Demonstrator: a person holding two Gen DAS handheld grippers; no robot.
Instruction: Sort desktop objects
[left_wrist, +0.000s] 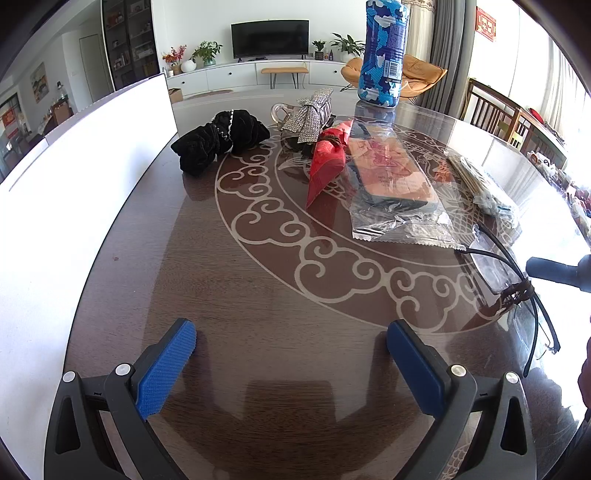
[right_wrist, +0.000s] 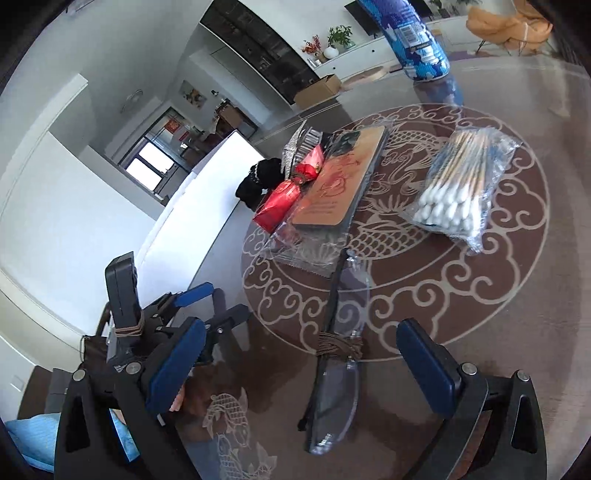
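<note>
The folded glasses, bound with a brown band, lie on the glass surface between the wide-spread fingers of the right gripper. They are best closed on at the banded middle, lenses spared. The left gripper, likewise spread wide and empty, is held over bare surface nearby

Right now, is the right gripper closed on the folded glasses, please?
No, the right gripper stands open, with the glasses lying untouched between its fingers.
</note>
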